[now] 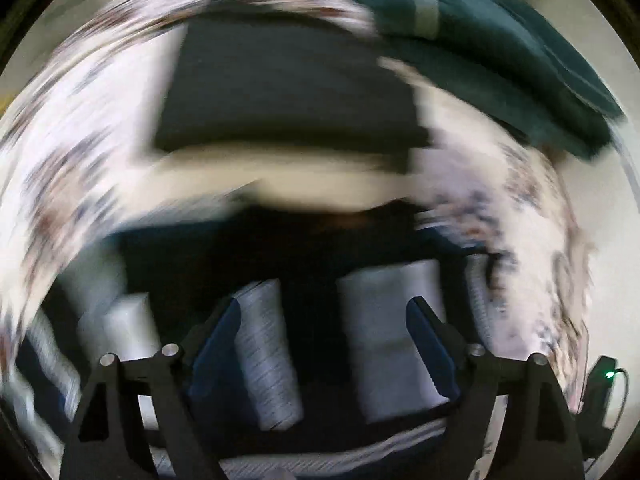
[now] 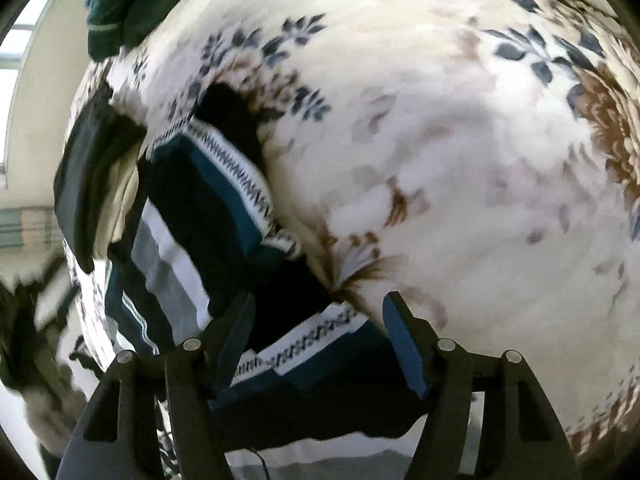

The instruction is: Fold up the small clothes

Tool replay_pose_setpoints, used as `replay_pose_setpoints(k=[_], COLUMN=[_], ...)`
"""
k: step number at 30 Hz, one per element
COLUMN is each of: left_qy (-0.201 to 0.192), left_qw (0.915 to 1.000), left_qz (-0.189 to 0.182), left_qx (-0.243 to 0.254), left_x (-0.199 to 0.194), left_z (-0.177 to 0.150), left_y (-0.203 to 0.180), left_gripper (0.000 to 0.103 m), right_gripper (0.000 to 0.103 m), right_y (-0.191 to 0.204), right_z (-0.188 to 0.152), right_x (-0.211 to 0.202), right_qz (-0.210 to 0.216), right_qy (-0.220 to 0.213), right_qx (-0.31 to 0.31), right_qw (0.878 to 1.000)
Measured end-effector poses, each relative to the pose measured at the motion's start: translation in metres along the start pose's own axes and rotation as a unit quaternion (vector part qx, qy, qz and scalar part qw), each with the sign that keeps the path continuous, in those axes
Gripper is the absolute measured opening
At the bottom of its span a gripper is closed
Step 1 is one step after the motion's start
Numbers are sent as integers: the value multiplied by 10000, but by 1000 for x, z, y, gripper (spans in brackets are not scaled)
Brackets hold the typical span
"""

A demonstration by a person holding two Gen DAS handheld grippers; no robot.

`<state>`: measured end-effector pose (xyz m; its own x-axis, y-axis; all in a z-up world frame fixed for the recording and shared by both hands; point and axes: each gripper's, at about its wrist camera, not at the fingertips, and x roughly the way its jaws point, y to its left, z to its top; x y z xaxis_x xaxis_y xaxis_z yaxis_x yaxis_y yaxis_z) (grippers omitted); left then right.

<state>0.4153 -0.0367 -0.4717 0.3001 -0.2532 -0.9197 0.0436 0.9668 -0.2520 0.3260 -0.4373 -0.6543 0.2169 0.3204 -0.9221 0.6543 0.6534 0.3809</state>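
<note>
Both the left gripper and the right gripper stand wide open and grip nothing, poised above a navy, teal, grey and white striped garment lying on a floral bedspread. The blurred left wrist view alone shows a folded dark stack fully; the right shows the garment's zigzag trim.

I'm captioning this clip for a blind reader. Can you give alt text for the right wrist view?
The right hand-held gripper, jaws open and holding nothing, hangs over a dark striped garment lying on a floral bedspread. A black folded cloth lies at the left and a green one at the top left; the picture is slightly blurred.
</note>
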Motion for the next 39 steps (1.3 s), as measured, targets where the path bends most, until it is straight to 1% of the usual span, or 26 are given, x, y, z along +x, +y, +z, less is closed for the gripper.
replay_pose_setpoints(k=[1, 3, 5, 7, 10, 11, 14, 15, 16, 18, 20, 21, 22, 24, 25, 26, 27, 29, 30, 31, 32, 33, 35, 37, 38, 39], left_qy=[19, 62, 109, 122, 11, -111, -540, -717, -864, -1112, -1271, -1324, -1326, -1528, -1637, -1745, -1726, -1828, -1862, -1881, -1940, -1981, -2070, -2127, -2137, -2119], left_qw=[9996, 9949, 9862, 9662, 9289, 9086, 8591, 8352, 8141, 7803, 7550, 7456, 7424, 7502, 7565, 7649, 7782, 7956, 8059, 8159, 8286, 8373, 8656, 8876, 9024, 9142], left_qz=[66, 182, 414, 746, 1084, 1089, 1151, 1093, 960, 607, 257, 83, 79, 139, 218, 269, 278, 436, 570, 667, 772, 853, 1081, 1180, 1217, 1221], left_qx=[-270, -995, -1601, -2463, -3540, -4032, -4958, -5342, -5662, -6124, -6428, -6531, -6567, -6432, -6328, -6195, -6032, -5760, -5590, -5427, -5194, -5024, -4429, -3912, -3539, -3231], left_x=[-7, -25, -41, -64, -93, -106, -133, -140, -142, -133, -120, -111, -107, -107, -109, -113, -114, -121, -128, -135, -144, -149, -166, -180, -183, -184], left_z=[-14, -52, -87, -132, -188, -211, -260, -280, -296, -320, -329, -331, -328, -316, -308, -298, -289, -270, -261, -252, -237, -226, -192, -167, -144, -127], left_y=[22, 83, 135, 208, 294, 331, 395, 417, 433, 454, 468, 476, 481, 488, 486, 485, 486, 483, 481, 477, 468, 463, 435, 406, 379, 357], left_gripper=[84, 84, 84, 84, 84, 84, 84, 84, 84, 84, 84, 84, 82, 81, 73, 33, 9, 9, 9, 9, 9, 9, 9, 9, 9, 9], right_gripper=[68, 68, 68, 68, 68, 68, 68, 68, 68, 68, 68, 68, 68, 68, 68, 68, 68, 70, 74, 81, 83, 83, 83, 83, 83, 83], right_y=[7, 26, 44, 60, 82, 94, 121, 132, 141, 159, 171, 176, 181, 190, 193, 196, 197, 200, 199, 198, 198, 197, 196, 195, 191, 189], right_z=[-4, -15, -32, -49, -72, -82, -111, -123, -131, -149, -161, -164, -166, -166, -163, -158, -153, -142, -136, -130, -121, -115, -100, -86, -79, -73], right_x=[0, 2, 9, 20, 36, 44, 62, 68, 73, 85, 93, 97, 100, 102, 100, 96, 94, 88, 85, 82, 76, 72, 63, 56, 52, 49], right_qz=[-54, -398, -761, -916, -1029, -1062, -1028, -1037, -1031, -971, -1009, -994, -1001, -1185, -1217, -1251, -1305, -1352, -1347, -1375, -1397, -1397, -1389, -1267, -1214, -1128], right_qy=[21, 22, 72, 198, 345, 406, 515, 534, 539, 548, 529, 521, 483, 292, 228, 151, 91, 33, 20, -2, -72, -130, -244, -272, -259, -219], right_qx=[-72, -261, -530, -764, -982, -1088, -1407, -1566, -1660, -1868, -1997, -2041, -2086, -2220, -2255, -2273, -2297, -2311, -2307, -2313, -2320, -2326, -2328, -2250, -2204, -2138], right_qw=[10000, 9989, 9957, 9927, 9892, 9875, 9833, 9808, 9792, 9761, 9732, 9725, 9717, 9674, 9663, 9656, 9644, 9635, 9637, 9631, 9626, 9624, 9622, 9657, 9675, 9701])
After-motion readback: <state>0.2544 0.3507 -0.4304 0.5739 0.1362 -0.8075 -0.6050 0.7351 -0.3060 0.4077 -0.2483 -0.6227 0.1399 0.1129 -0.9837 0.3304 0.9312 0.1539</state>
